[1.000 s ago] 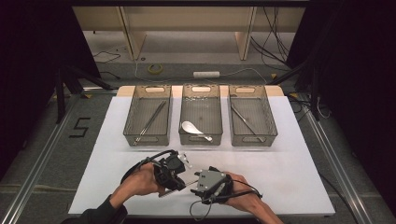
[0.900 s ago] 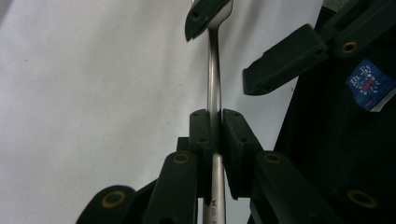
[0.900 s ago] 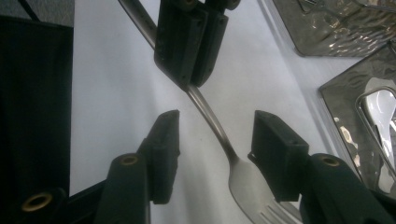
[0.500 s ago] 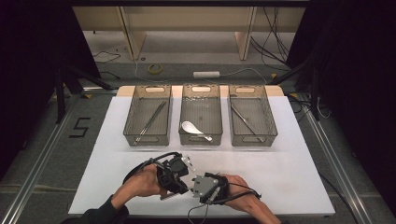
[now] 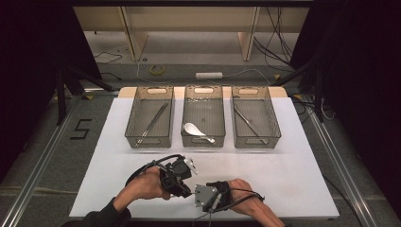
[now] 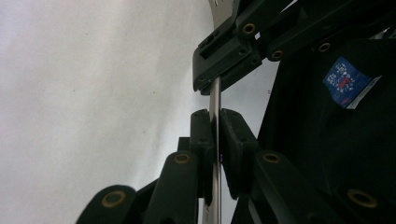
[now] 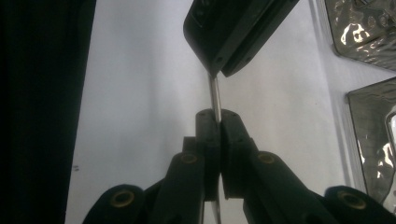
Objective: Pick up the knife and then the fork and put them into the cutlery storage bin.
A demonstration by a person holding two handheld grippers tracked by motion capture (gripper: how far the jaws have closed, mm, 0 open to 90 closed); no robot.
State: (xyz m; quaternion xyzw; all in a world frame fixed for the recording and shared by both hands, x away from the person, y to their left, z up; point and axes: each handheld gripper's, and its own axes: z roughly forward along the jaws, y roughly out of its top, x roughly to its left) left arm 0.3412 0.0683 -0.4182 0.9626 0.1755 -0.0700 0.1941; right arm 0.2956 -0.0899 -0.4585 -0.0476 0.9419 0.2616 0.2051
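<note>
Near the table's [image 5: 293, 156] front edge, both grippers clamp one thin metal utensil: the left gripper [image 6: 215, 133] grips its shaft [image 6: 215, 95], and the right gripper [image 7: 217, 128] has just been closing on it. For a clean handover, the left should let go only once the right holds firm. Both gripper views show the shaft, while the high view adds three baskets [image 5: 203, 116] behind.

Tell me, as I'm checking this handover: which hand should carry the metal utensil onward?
Right, probably: the right tongs have just been closing and now clamp the metal utensil, which the left tongs also grip, so left can let go.
</note>
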